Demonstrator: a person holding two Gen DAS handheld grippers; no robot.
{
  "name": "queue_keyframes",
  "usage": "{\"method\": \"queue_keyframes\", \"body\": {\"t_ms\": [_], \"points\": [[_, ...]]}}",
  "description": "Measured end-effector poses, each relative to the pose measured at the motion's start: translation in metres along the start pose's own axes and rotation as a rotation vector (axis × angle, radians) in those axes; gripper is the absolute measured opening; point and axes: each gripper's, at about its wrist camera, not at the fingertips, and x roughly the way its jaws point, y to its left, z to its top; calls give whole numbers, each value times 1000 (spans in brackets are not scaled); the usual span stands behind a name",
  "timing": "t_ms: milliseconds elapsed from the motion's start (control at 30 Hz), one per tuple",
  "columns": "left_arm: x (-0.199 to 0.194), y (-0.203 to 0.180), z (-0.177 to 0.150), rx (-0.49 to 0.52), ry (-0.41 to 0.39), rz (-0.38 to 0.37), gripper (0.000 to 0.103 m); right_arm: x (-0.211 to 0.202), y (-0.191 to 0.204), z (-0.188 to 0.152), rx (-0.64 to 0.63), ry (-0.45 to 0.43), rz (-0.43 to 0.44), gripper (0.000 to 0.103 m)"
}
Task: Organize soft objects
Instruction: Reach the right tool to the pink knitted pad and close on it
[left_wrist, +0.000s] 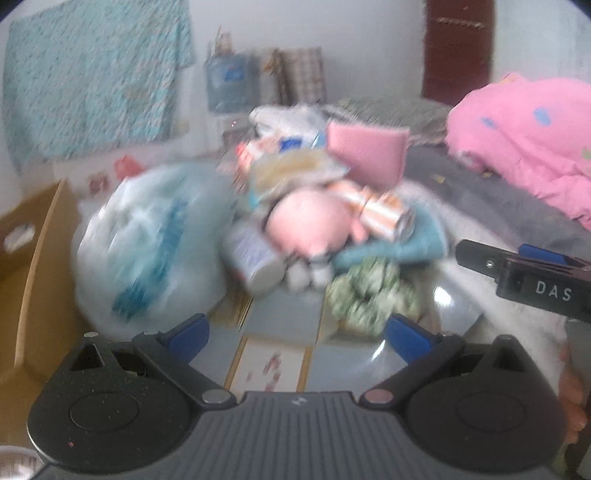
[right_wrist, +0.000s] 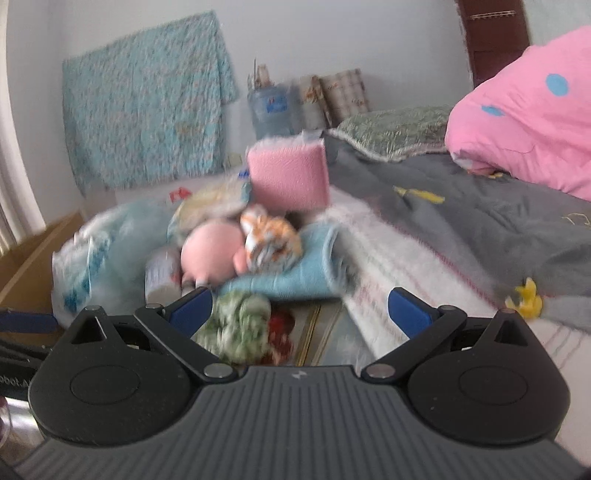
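left gripper (left_wrist: 295, 332): held wide apart, nothing gripped | right gripper (right_wrist: 299, 314): likewise spread, empty | green scrunchie (right_wrist: 236, 325): seen just ahead, toward its left finger | pink plush (right_wrist: 210, 254): piled beyond, beside blue towel (right_wrist: 295, 273) | pink sponge (right_wrist: 288, 177): propped farthest back

Both views are smeared; the pink plush (left_wrist: 310, 225) is half buried under a crushed can (left_wrist: 384, 210), face unreadable.

Both wrist cameras sit low behind their open claws, facing the same blurred pile (left_wrist: 295, 221) on the floor by the bed's edge (right_wrist: 424, 258). The left view looks from further left, catching the right claw (left_wrist: 517, 266) at its right edge.
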Motion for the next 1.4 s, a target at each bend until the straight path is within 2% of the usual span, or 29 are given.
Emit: {"method": "queue_keyframes", "body": {"t_ms": [167,267,400,600,667,800,933,1033,1100,1200,1400], "points": [[15,-6,22,11,-110,-41,103,21,-16,32,43,-92,-9,102],[33,-8,37,12,-121,-64,102,42,-22,54,80,-124,1,102],[56,-6,52,-16,-96,-99,98,74,-30,83,117,-157,29,102],[86,1,67,-61,-63,-156,96,135,-41,123,160,-142,80,102],[92,3,68,-63,-45,-162,91,155,-45,132,168,-129,110,102],[102,8,68,-84,3,-182,72,194,-39,138,120,-79,154,102],[103,14,64,-93,5,-191,68,204,-24,128,38,-21,158,100],[102,17,63,-97,8,-194,65,196,-11,116,-41,-6,151,88],[100,18,61,-101,12,-199,63,186,-2,108,-93,-7,117,70],[96,19,57,-108,18,-199,63,175,3,97,-138,-4,64,49],[84,21,48,-117,16,-196,63,159,2,88,-147,-15,30,25]]}}
